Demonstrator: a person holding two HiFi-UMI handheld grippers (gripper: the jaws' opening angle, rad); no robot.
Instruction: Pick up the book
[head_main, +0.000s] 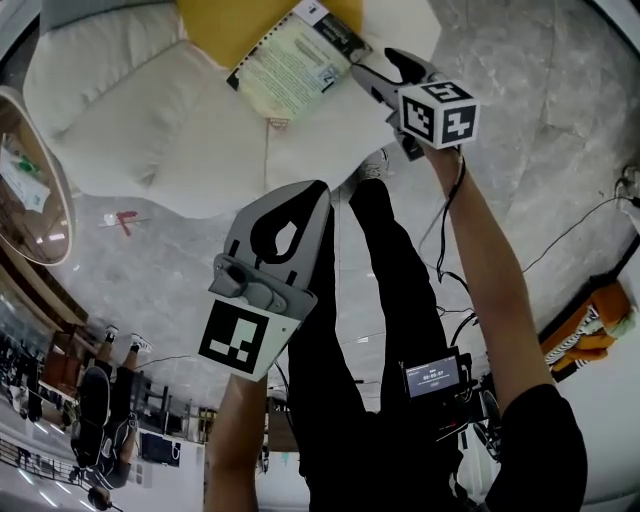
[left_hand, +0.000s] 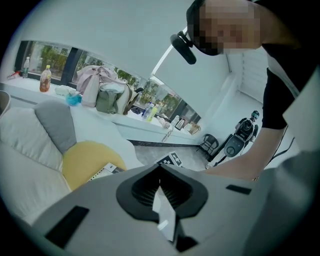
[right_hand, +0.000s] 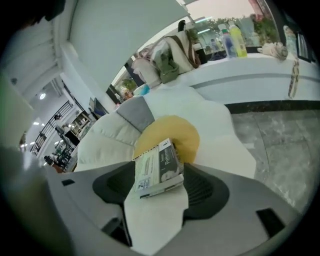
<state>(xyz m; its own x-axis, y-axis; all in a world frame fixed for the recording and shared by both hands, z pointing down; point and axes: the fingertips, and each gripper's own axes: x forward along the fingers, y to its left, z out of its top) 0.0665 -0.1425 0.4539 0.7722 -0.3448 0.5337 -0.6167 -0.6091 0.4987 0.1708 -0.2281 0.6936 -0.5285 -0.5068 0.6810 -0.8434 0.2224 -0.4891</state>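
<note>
**Two grippers over the sofa, book not gripped yet**

Two grippers in frame, one per hand.

- book (head_main: 290, 60): lies cover-up on the white sofa (head_main: 130, 120), its far edge on the yellow cushion (head_main: 215, 25). Light green cover with a dark band along one edge.
- right gripper (head_main: 378, 66): far right, just beside the book's right edge and pointing down at it. Its fingers are spread wide. In the right gripper view the book (right_hand: 159, 167) sits in the gap between them, with sofa showing around it. The pads are not pressing on it. Marker cube (head_main: 438, 113) faces the head camera.
- left gripper (head_main: 318, 195): nearer, well apart from the book, over the marble floor (head_main: 540, 120) at the sofa's near edge. Its fingers are pressed together at the tips with nothing between them, as the left gripper view (left_hand: 161, 175) shows.
- grey cushion (right_hand: 135, 112): sits far left of the yellow one.
</note>
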